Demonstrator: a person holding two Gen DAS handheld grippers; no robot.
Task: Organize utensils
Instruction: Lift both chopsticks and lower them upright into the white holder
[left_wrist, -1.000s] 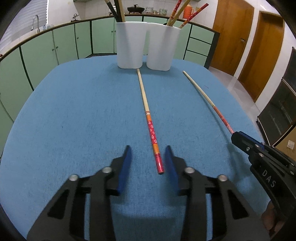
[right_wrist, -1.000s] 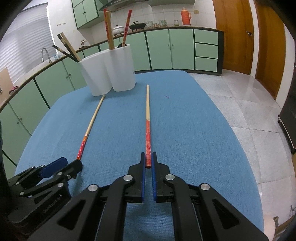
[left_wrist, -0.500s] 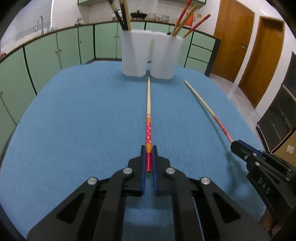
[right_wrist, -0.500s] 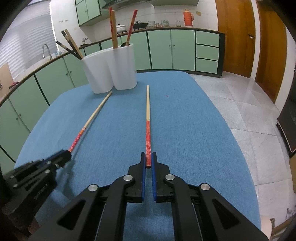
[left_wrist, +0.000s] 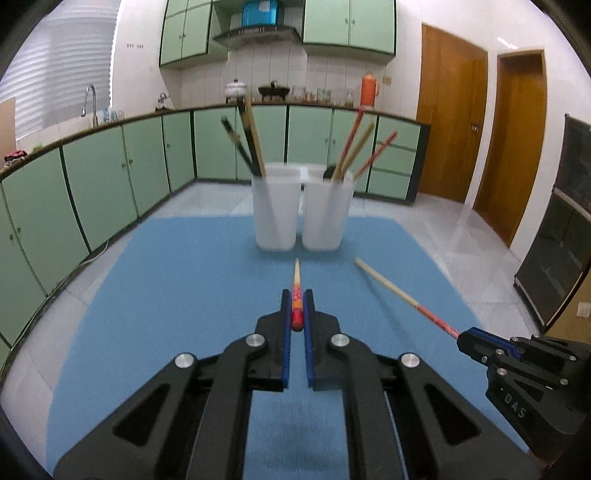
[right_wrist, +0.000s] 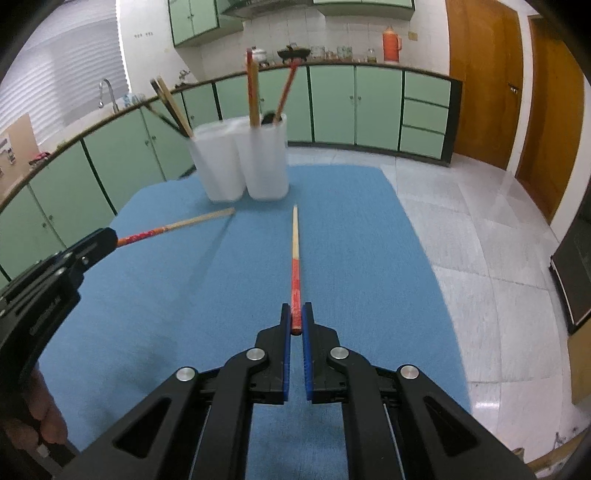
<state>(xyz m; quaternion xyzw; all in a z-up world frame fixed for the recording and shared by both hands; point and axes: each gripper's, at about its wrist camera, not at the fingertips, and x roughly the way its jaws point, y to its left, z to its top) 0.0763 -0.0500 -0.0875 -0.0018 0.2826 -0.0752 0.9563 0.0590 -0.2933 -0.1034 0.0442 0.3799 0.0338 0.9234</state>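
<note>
Above the blue table cover (left_wrist: 155, 295), the left gripper (left_wrist: 297, 310) is clamped on the red end of a chopstick (left_wrist: 296, 284) (its pale tip points at the white twin-cup holder (left_wrist: 301, 206)). Further right, the right gripper (right_wrist: 296, 321) pinches a second chopstick (right_wrist: 295, 258) the same way. Both sticks seem lifted clear of the cover, though blur makes that uncertain.
</note>
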